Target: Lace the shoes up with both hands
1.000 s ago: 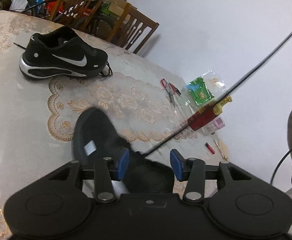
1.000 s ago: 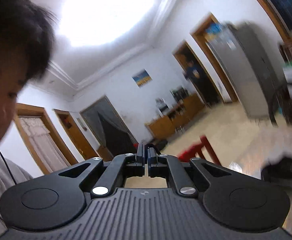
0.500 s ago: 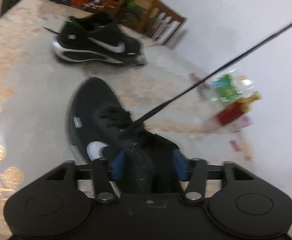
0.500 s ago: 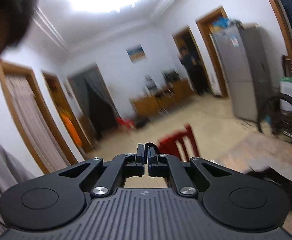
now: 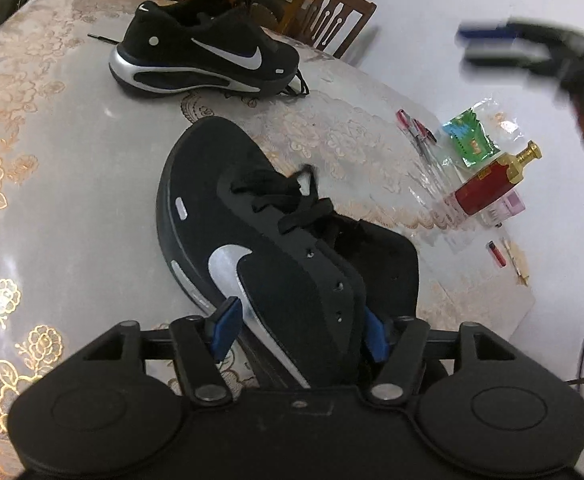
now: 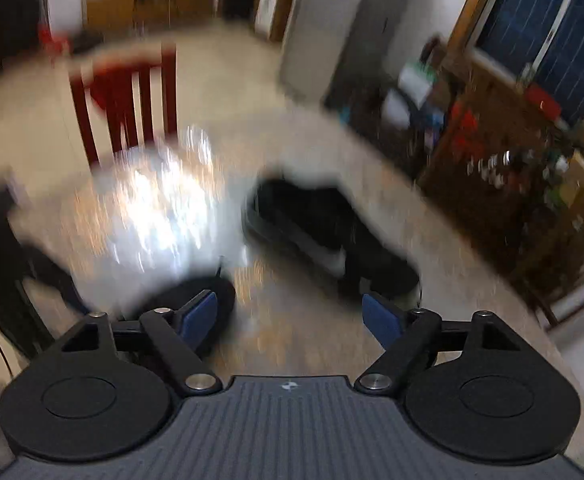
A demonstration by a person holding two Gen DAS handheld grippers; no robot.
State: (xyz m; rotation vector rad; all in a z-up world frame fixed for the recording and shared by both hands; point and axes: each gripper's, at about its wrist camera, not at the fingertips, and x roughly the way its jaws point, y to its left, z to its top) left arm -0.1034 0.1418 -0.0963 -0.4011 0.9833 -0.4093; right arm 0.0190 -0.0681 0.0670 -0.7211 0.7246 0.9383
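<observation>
Left wrist view: left tool (image 5: pixel 298 330) low over the near shoe (image 5: pixel 251 240), pointing down and forward. Its 2 blue pads (image 5: pixel 224 330) sit either side of the shoe's heel-end upper; jaws opening. The left pad stands clear of the shoe's side. The right pad is partly hidden behind the collar, contact there cannot be told. No firm grip seen.

Near shoe: black, silver swoosh, lying on the counter (image 5: pixel 71 160) with its toe pointing away from the camera. Black lace (image 5: pixel 292 196) threaded through the lower eyelets only, loose ends bunched over the tongue; 3 upper eyelets on the near flap are bare.

Second shoe (image 5: pixel 203 60): same model, side-on at the far part of the counter, well apart from the near one, with a lace end trailing off its toe.

Counter covered with a floral lace-pattern cloth under a clear sheet. Right edge clutter: red bottle with gold cap (image 5: pixel 492 188), green packet (image 5: pixel 468 140), small red-handled item, a red lighter-like piece.

Right tool (image 5: pixel 524 52) shows top right in this view, blurred, up in the air above the counter's right side.

Right wrist view: heavy motion blur. Right tool (image 6: pixel 289 316) has its jaws opening, pads wide apart, nothing between them. Beyond the pads: counter glare, the near shoe (image 6: pixel 187 292) as a dark shape by the left pad, the second shoe (image 6: pixel 324 232) farther off. A red-brown chair (image 6: pixel 127 96) stands behind the counter.
</observation>
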